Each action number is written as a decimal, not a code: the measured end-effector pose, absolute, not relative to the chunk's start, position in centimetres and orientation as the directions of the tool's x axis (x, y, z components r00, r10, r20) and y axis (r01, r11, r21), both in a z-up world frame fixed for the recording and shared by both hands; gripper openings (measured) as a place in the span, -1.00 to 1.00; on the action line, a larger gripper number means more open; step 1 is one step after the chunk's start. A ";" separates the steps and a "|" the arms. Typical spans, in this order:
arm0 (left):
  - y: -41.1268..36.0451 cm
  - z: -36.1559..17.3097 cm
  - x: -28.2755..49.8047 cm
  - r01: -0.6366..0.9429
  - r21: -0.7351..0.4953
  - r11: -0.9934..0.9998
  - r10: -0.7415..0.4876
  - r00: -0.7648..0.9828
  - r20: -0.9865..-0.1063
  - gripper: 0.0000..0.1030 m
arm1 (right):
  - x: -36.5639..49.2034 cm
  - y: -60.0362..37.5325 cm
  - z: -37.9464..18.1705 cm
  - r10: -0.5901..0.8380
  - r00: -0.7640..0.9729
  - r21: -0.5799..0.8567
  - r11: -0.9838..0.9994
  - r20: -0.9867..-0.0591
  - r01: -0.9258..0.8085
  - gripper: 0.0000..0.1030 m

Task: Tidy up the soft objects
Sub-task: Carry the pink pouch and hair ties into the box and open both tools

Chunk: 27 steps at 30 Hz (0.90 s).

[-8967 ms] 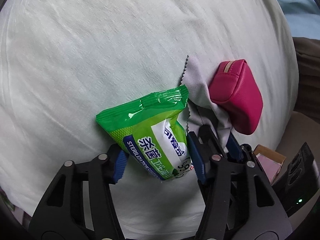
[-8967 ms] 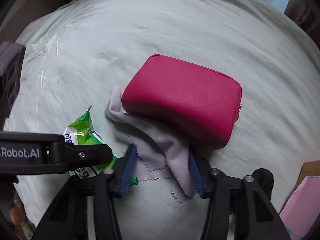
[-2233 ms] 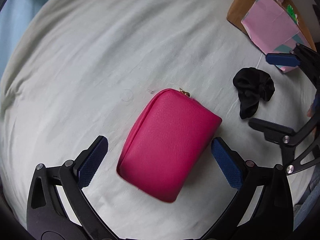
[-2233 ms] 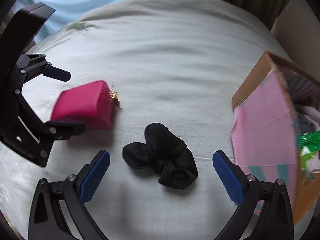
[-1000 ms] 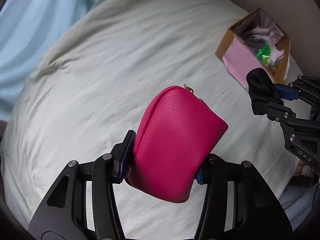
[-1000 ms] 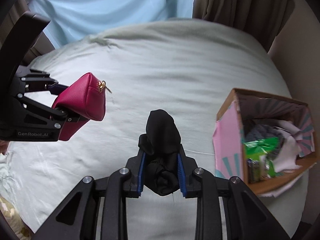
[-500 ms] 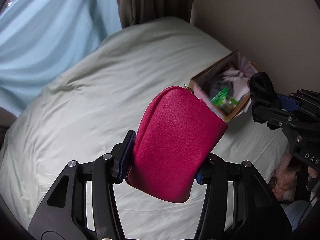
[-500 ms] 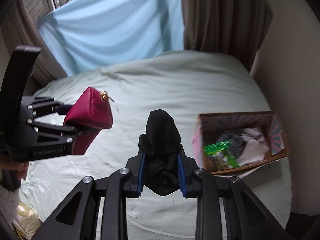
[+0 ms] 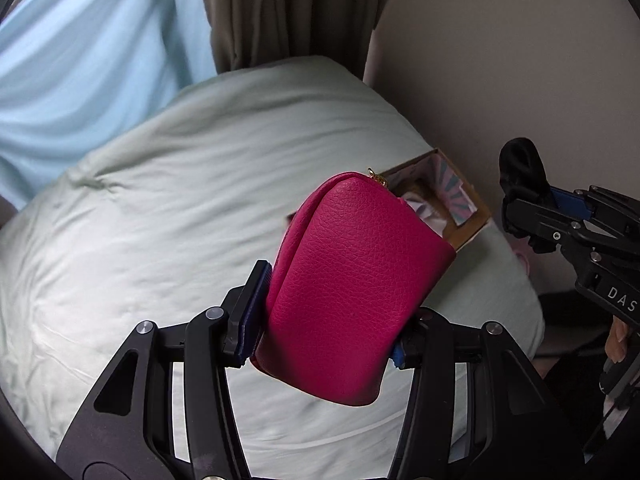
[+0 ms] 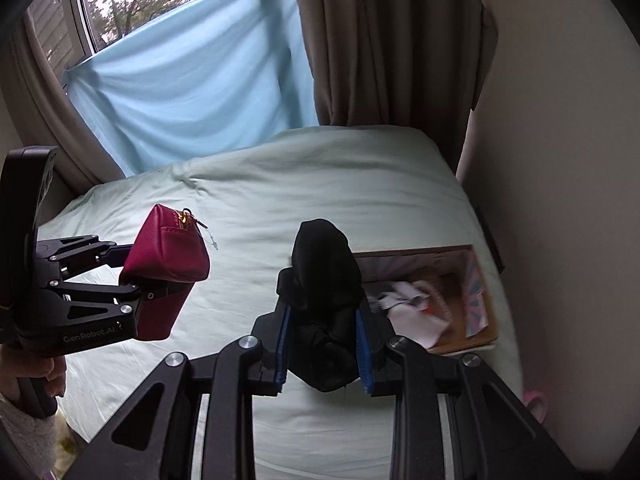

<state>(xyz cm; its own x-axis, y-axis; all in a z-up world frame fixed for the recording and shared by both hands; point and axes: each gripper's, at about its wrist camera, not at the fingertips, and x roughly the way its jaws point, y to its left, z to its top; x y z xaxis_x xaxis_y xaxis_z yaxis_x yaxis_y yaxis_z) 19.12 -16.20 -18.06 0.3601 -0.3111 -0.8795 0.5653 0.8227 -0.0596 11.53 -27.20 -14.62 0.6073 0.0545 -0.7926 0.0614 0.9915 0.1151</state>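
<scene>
pink pouch [image 9: 352, 292] clamped mid-body in left tool [image 9: 320, 332], lifted above bed [image 9: 160, 200], partly in front of cardboard box [image 9: 470, 216]. black scrunchie [image 10: 324, 312] pinched in right tool [image 10: 323, 344], also in air, just short of box. box already holding soft items at bed's far corner. pouch likely light, squashy, grained skin not slippery; mid-body grip fine. scrunchie limp, light, best bunched whole between pads.

Pink pouch [image 9: 352, 292] and black scrunchie [image 10: 324, 304] held aloft above bed.
</scene>
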 end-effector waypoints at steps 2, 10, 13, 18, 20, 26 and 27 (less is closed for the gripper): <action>-18.3 -19.2 19.5 0.550 -0.068 0.832 -0.303 0.349 -0.887 -0.11 | 12.1 -29.5 -15.4 0.065 0.596 0.117 0.992 -0.801 0.050 -0.51; -25.8 -25.2 22.0 0.503 -0.111 0.857 -0.272 0.260 -0.926 -0.11 | 15.6 -37.3 -20.0 0.084 0.521 0.128 0.991 -0.850 0.049 -0.51; -27.0 -27.4 23.5 0.485 -0.134 0.864 -0.269 0.219 -0.938 -0.11 | 17.0 -39.2 -22.0 0.091 0.490 0.140 0.988 -0.867 0.063 -0.51; -29.1 -31.3 26.1 0.494 -0.123 0.861 -0.235 0.172 -0.957 -0.11 | 19.2 -41.7 -25.4 0.105 0.438 0.162 0.982 -0.893 0.094 -0.51; -29.9 -32.3 26.9 0.506 -0.115 0.855 -0.223 0.158 -0.962 -0.11 | 20.1 -42.5 -26.8 0.121 0.415 0.185 0.976 -0.902 0.117 -0.51; -32.1 -34.8 28.4 0.549 -0.086 0.831 -0.184 0.127 -0.975 -0.11 | 22.1 -44.4 -30.3 0.162 0.341 0.236 0.954 -0.926 0.188 -0.51; -32.3 -35.2 28.4 0.556 -0.083 0.827 -0.179 0.120 -0.976 -0.11 | 22.2 -44.5 -30.7 0.164 0.334 0.238 0.952 -0.928 0.194 -0.51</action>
<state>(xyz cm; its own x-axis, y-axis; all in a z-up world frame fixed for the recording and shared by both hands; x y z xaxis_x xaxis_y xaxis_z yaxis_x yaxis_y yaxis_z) 28.44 -32.27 -35.18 0.1202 -0.1791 -0.9765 0.5557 0.8272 -0.0833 22.21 -44.48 -30.67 0.3335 0.1644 -0.9283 0.1945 0.9515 0.2384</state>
